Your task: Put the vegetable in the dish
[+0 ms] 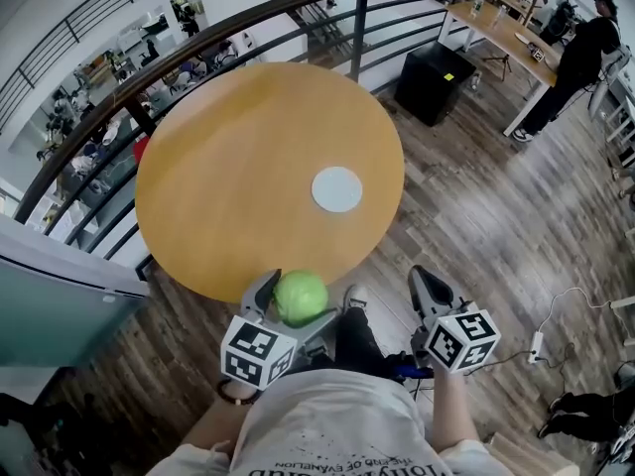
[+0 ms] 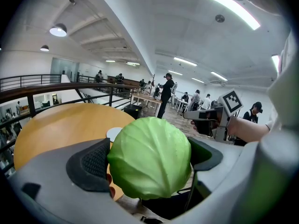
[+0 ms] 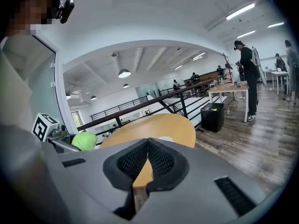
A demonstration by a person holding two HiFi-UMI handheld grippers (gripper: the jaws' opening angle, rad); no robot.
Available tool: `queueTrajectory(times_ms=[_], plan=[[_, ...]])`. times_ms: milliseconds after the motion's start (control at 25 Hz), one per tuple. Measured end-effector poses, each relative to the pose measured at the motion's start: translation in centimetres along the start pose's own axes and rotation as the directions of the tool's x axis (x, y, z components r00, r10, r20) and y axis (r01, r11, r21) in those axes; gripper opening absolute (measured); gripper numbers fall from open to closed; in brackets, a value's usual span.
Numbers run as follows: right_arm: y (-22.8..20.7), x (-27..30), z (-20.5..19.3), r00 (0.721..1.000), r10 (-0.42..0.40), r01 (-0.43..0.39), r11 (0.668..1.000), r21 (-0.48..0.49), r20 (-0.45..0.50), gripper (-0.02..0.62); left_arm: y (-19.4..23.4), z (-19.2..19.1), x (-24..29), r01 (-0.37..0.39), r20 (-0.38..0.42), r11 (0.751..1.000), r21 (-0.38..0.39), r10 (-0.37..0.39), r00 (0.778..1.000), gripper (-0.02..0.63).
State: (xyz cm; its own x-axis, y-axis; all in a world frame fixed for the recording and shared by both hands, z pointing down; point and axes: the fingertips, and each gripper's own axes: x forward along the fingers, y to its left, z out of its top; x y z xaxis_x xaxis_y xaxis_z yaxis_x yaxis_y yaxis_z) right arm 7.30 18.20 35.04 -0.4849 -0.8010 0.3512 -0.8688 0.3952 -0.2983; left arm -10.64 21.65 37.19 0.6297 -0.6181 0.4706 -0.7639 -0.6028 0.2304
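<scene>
head view: l. gripper (image 1: 295, 307) is pinching a green cabbage (image 1: 300, 296) btw. its two pads, holding it at the near edge of the round wooden table (image 1: 228, 167); whether the cabbage is touching the tabletop cannot be told. left gripper view is showing both dark pads pressing on the cabbage's sides, w/ the jaws kept wide apart by it. white dish (image 1: 337, 188) is lying flat on the table's right half, farther out than the cabbage and well apart from it. r. gripper (image 3: 147, 146) is hovering off the table at near right, over the wood floor (image 1: 476, 216); right gripper view is showing its pads pressed together tip to tip, empty. marker cubes (image 1: 256, 351) are riding on both grippers, close to the person's torso. bkgd: a dark railing (image 1: 198, 43) is curving round the table's far side, a black box (image 1: 434, 82) is standing on the floor at far right, and a person in black (image 1: 575, 58) is standing beside a long desk (image 1: 506, 28) beyond it.
</scene>
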Motion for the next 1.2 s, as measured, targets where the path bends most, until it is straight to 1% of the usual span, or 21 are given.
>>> queueTrajectory(times_ms=[160,280,440,640,760,1040,1200], plan=[[-1.7,1.7,0.6,1.000,0.010,-0.010,1.000,0.009,-0.014,0.025,0.7,1.0,1.9,-0.009,-0.007,1.000,-0.008,0.009,1.000,0.506],[-3.3,3.4,1.8,1.000,0.024,-0.024,1.000,0.006,-0.018,0.025,1.5,2.3,3.9,-0.018,-0.007,1.000,-0.013,0.018,1.000,0.506],[-6.3,6.1,4.3,0.999,0.045,-0.045,0.999,-0.009,-0.015,0.025,2.8,4.8,7.2,-0.040,0.001,0.999,-0.018,0.040,0.999,0.506],[-9.7,9.5,8.2,0.997,0.080,-0.081,0.996,-0.026,-0.012,0.025,4.7,8.8,11.1,-0.076,0.014,0.997,-0.020,0.076,0.997,0.506],[-11.7,11.1,9.6,0.995,0.102,-0.102,0.994,-0.033,-0.017,0.025,5.5,10.6,13.1,-0.099,0.017,0.995,-0.020,0.100,0.995,0.506],[-14.0,14.2,10.3,0.986,0.157,-0.158,0.987,-0.019,-0.054,0.025,6.7,12.1,15.5,-0.154,0.001,0.987,-0.037,0.154,0.988,0.506],[-14.2,15.6,10.1,0.983,0.169,-0.170,0.985,-0.008,-0.068,0.025,7.5,12.2,16.2,-0.161,-0.010,0.986,-0.035,0.161,0.987,0.506]])
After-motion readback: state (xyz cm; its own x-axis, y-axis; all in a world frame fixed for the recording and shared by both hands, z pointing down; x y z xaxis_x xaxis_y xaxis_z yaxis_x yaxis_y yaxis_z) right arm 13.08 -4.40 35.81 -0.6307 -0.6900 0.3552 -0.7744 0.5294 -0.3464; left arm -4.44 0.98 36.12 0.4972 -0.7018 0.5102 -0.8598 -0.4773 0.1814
